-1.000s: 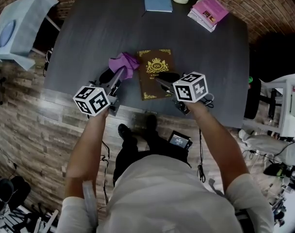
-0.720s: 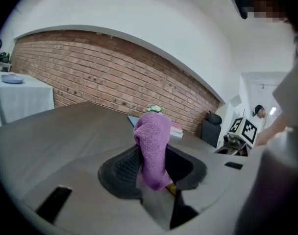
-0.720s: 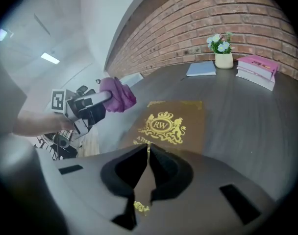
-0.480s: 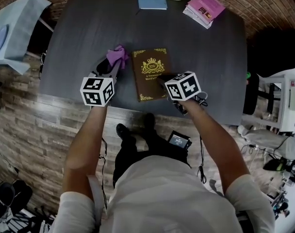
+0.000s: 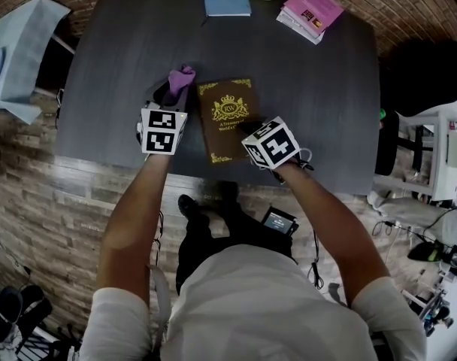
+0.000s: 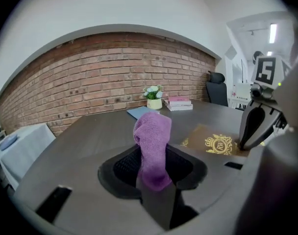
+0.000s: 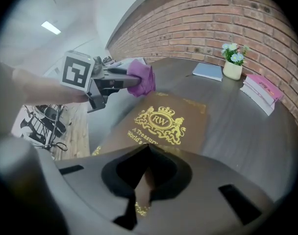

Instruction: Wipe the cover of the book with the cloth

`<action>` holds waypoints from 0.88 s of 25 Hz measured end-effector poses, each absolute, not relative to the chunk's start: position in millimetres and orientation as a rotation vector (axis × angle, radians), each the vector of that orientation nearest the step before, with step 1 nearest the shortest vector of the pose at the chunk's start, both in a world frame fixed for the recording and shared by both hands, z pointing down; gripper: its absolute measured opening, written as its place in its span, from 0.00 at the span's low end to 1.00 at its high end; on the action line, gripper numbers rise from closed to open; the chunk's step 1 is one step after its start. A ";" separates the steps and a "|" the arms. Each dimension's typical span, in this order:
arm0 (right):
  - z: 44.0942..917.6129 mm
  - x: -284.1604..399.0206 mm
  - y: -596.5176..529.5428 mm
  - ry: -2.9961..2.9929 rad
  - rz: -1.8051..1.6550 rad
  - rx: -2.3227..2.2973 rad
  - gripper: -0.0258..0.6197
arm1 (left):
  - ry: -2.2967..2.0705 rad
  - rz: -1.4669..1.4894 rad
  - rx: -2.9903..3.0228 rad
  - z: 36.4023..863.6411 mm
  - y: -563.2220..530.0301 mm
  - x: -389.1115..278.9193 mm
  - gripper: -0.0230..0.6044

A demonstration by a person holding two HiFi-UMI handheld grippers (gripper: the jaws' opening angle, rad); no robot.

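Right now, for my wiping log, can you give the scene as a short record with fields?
left claw: shut on purple cloth
right claw: shut, tips at the book's near edge
book: brown, gold crest, closed, flat on table
purple cloth: held beside the book's left edge, not on the cover

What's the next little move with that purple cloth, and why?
Probably swing the left gripper rightward and lower the purple cloth onto the book. The cloth is clamped in its jaws but hangs beside the cover, not on it, while the shut right gripper is down at the book's near edge, seemingly steadying it.
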State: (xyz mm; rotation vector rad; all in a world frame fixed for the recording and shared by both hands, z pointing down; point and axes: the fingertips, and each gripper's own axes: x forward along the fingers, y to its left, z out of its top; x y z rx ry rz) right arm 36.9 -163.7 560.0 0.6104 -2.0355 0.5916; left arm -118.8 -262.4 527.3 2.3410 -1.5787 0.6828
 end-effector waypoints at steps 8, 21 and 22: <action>560.3 36.5 -164.3 -2.046 0.594 0.594 0.06 | -1.384 0.704 2.416 543.3 -264.0 -90.1 0.25; 561.1 37.1 -164.5 -2.048 0.614 0.589 0.06 | -1.230 0.591 2.400 548.4 -241.5 -83.1 0.24; 561.2 36.9 -164.4 -2.046 0.610 0.585 0.06 | -1.224 0.593 2.401 548.5 -239.8 -82.5 0.24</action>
